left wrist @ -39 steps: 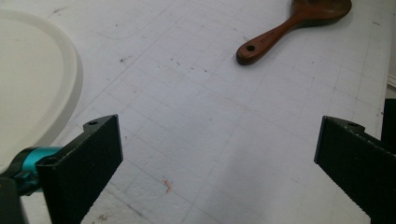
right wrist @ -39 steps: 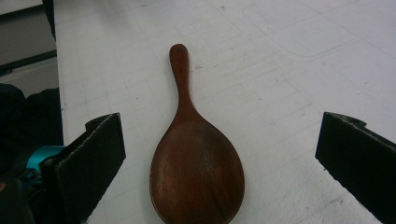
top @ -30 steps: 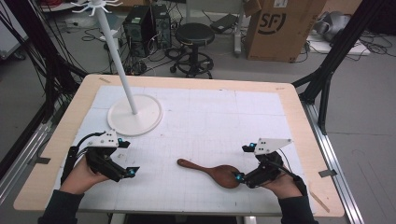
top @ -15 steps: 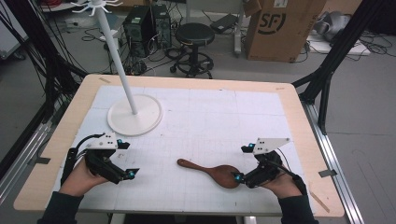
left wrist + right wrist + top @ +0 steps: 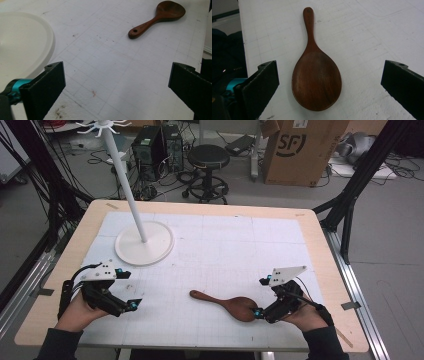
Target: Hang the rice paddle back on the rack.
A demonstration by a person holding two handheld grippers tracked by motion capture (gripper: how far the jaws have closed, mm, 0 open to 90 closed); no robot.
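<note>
Spoon (image 5: pixel 316 80) btwn open right claw (image 5: pixel 329 82) jaws

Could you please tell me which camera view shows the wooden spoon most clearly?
The right gripper view: the wooden spoon lies large and whole between the open jaws, bowl nearest, handle pointing away. The left gripper view shows it small and far off. The high view shows it whole but small, beside the right gripper.

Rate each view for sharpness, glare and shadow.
High view: even room light, slightly soft, no glare, faint shadows under the spoon and stand base. Left gripper view: mat sharp, near jaws soft, base washed out bright. Right gripper view: spoon crisp with visible grain, slight sheen, jaws blurred at the edges.
</note>
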